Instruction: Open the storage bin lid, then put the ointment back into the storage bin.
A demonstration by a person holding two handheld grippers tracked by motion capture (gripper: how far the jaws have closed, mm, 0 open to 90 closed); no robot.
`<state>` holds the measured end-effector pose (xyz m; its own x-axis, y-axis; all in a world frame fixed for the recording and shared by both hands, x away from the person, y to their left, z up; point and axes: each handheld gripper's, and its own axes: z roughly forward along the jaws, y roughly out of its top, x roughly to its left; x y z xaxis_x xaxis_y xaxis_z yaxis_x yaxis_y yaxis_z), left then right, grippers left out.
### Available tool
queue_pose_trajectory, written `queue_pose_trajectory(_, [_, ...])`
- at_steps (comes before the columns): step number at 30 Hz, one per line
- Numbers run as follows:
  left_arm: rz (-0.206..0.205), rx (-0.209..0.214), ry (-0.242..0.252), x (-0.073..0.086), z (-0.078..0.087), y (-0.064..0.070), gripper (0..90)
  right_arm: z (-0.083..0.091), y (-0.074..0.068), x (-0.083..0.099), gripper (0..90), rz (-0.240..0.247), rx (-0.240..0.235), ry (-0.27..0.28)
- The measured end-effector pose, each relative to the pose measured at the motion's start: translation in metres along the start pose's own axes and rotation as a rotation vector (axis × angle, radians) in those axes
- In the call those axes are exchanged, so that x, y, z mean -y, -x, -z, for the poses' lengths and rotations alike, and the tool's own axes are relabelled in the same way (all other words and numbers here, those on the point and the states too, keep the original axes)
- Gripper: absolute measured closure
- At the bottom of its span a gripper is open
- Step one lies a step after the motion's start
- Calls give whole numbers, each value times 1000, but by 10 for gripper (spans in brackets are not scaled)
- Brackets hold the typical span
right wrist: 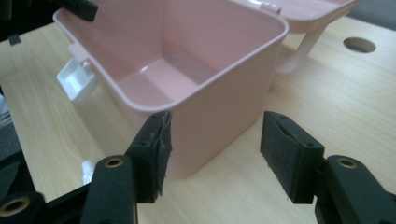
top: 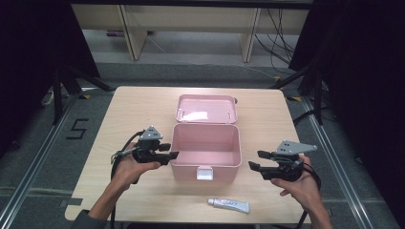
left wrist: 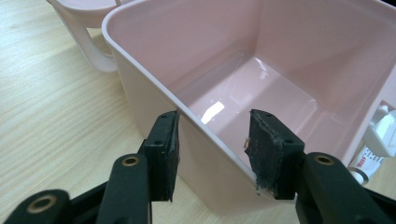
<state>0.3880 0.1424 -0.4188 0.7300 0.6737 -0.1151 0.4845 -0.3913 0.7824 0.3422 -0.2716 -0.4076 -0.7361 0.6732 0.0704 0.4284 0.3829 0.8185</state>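
Observation:
A pink plastic box [top: 205,145] stands open and empty in the middle of the table, its lid [top: 206,109] folded back flat behind it. A white latch [top: 204,172] hangs on its front wall. My left gripper [top: 168,151] is open at the box's left wall; in the left gripper view the rim of the box [left wrist: 154,88] runs between the jaws of that gripper [left wrist: 212,154]. My right gripper [top: 258,160] is open just off the box's right side, apart from it. In the right gripper view the box [right wrist: 187,70] sits ahead of the gripper [right wrist: 212,154].
A small white tube [top: 229,205] lies near the table's front edge, right of centre, and its end peeks past the box [left wrist: 369,161]. The lid's handle [right wrist: 294,51] rests on the wooden table [top: 133,109]. A round hole [right wrist: 358,45] sits in the tabletop.

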Motion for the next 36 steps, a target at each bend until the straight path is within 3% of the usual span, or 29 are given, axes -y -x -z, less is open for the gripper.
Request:
queue_pose_trajectory(1, [-1,0,1,0,0,0,533,0,-1,1,438,18,2,-8])
queue_pose_trajectory(3, [-1,0,0,0,0,0,532,0,-6,4,435,-4,-5,-22])
queue_pose_trajectory(6, [-3,-3,2,0,0,0,532,-2,-10,7,424,25,-5,-44])
queue_pose_trajectory(11, [-5,-3,0,0,0,0,532,-4,-22,15,409,12,-41,-98])
queue_pose_trajectory(22, [-5,-3,0,0,0,0,533,-17,-50,21,380,105,-83,-188])
queue_pose_trajectory(31, [-6,-10,0,0,0,1,533,-29,-68,22,377,142,-100,-247])
queue_pose_trajectory(36, [-3,-2,-2,0,0,1,533,-38,-78,20,379,209,-116,-268])
